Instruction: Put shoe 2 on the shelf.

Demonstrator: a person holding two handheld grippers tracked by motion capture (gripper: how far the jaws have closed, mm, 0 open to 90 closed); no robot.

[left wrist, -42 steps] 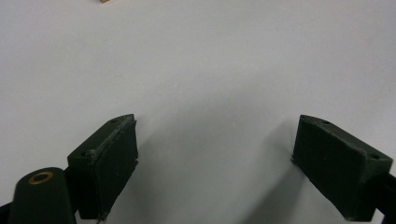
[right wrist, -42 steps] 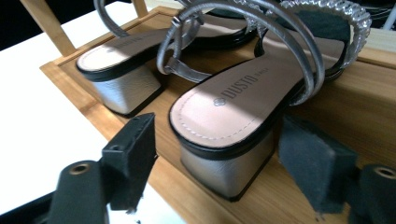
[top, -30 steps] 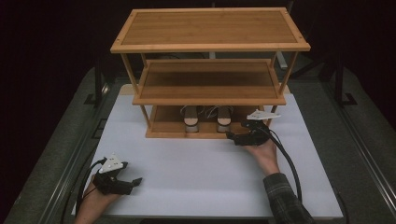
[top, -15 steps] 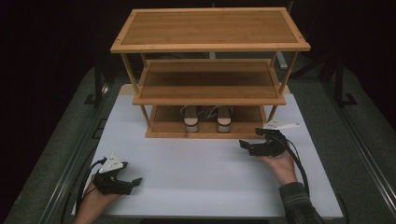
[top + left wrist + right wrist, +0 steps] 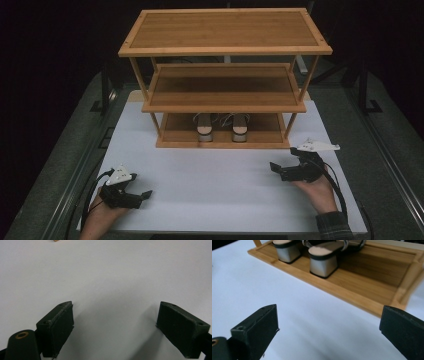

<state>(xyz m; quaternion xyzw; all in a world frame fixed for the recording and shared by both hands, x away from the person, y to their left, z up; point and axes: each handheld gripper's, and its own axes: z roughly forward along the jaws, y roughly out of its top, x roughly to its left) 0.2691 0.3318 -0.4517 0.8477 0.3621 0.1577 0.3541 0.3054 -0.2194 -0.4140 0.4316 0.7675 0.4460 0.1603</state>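
Our left tool point(image 5: 146, 194) sits low on the near left of the white bench point(image 5: 215, 175), in our left hand point(image 5: 102, 215). Its jaws stand wide apart, and in the left gripper view we see bare white bench between them. It holds nothing.

In the middle stands the wooden shoe rack point(image 5: 225, 50). Two shoes point(image 5: 221, 126) sit side by side on its bottom shelf, heels toward us.

Our right tool point(image 5: 273, 168) is on the near right, in our right hand point(image 5: 317, 190), well apart from the rack. Its jaws have just been opening and now stand wide, with nothing between them. In the right gripper view, the shoes point(image 5: 312, 255) rest on the shelf ahead.
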